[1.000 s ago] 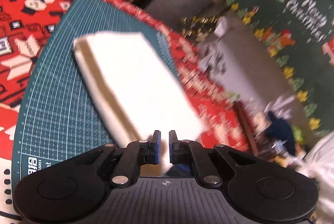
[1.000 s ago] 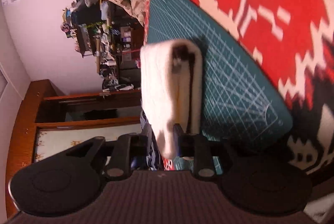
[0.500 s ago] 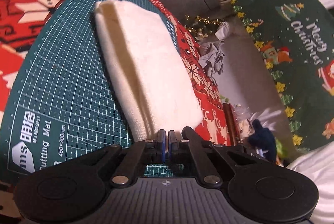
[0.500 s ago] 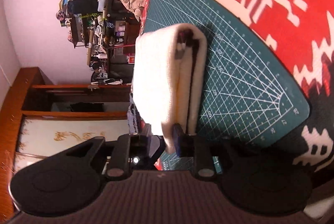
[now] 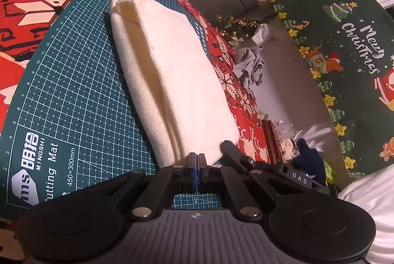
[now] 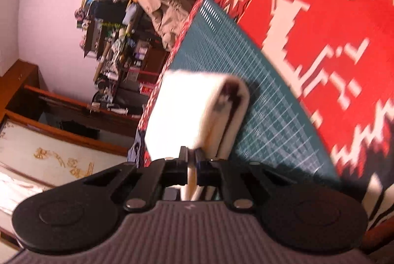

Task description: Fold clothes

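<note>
Right wrist view blurred, right tool (image 6: 192, 157) just closed, pinching folded cream cloth (image 6: 187, 113), left tool (image 5: 196, 160) pressed together

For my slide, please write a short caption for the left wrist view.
Left gripper, jaws closed, at the near edge of a folded cream cloth lying on a green cutting mat.

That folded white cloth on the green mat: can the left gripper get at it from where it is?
Probably yes: the left gripper sits shut at the near end of the folded white cloth on the green mat, with nothing between them.
</note>
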